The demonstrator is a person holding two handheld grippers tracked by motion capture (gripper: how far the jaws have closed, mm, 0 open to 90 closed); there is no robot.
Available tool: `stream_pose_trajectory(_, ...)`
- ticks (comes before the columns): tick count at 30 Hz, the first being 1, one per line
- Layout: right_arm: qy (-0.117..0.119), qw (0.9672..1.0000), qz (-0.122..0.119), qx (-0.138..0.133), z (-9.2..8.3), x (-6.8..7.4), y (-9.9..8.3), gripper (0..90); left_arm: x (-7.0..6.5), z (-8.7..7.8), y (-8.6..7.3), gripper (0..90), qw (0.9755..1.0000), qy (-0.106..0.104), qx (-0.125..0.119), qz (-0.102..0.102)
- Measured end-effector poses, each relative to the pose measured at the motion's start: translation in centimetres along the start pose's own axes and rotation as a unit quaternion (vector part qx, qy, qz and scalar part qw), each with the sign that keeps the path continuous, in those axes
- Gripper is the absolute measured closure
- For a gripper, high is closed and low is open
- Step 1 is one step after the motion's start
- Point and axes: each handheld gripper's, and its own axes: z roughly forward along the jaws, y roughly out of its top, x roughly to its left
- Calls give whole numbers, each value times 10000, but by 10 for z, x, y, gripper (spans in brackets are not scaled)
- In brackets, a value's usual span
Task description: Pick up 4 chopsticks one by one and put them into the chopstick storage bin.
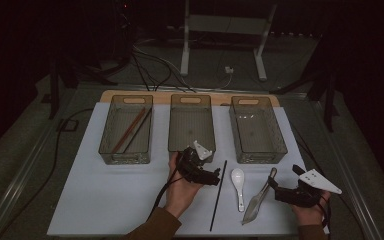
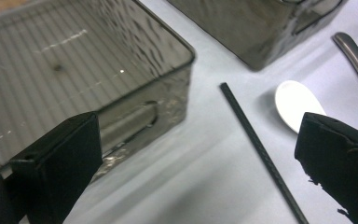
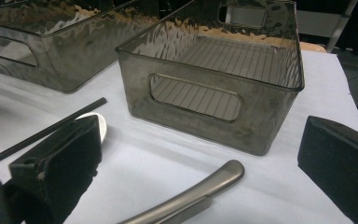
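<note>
Black chopstick (image 1: 218, 195) flat on the white tabletop (image 1: 105, 195), long axis running near to far, far tip toward the middle bin (image 1: 191, 122). Just left of it, left claw (image 1: 215, 177) released, holding nothing. Right claw (image 1: 275, 191) spread wide over the metal tongs (image 1: 258, 200). Up close from the left gripper view: ridged chopstick (image 2: 261, 150) between jaws, beside white spoon (image 2: 298, 105).
</note>
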Motion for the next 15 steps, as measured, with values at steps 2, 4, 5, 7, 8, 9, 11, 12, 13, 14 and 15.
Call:
stream_pose_trajectory(2,0,10000,-1,-4,0,0,0,0,-4,3,-1,18,10000,-4,27,18)
stream_pose_trajectory(4,1,10000,3,-3,0,0,0,0,-8,5,-2,18,10000,-36,40,34)
stream_pose_trajectory(5,4,10000,5,-3,0,0,0,0,-9,6,-2,18,10000,-40,54,41)
stream_pose_trajectory(7,6,10000,5,-7,0,0,0,0,-12,8,-3,18,9999,-74,90,62)
stream_pose_trajectory(8,4,10000,9,-4,0,0,0,0,-14,9,-3,18,9999,-84,110,85)
stream_pose_trajectory(9,1,10000,7,-8,0,0,0,0,-15,9,-4,18,9998,-87,126,104)
stream_pose_trajectory(11,4,10000,15,-8,0,0,0,0,-18,12,-5,19,9997,-132,161,95)
stream_pose_trajectory(12,3,10000,12,-7,0,0,0,0,-19,12,-5,19,9997,-137,180,110)
stream_pose_trajectory(13,7,10000,9,-8,0,0,0,0,-20,13,-6,19,9996,-154,214,129)
stream_pose_trajectory(14,5,10000,-1,-8,0,0,0,0,-21,14,-7,21,9994,-178,246,136)
stream_pose_trajectory(15,2,10000,0,-5,0,0,0,0,-23,15,-8,21,9993,-206,282,139)
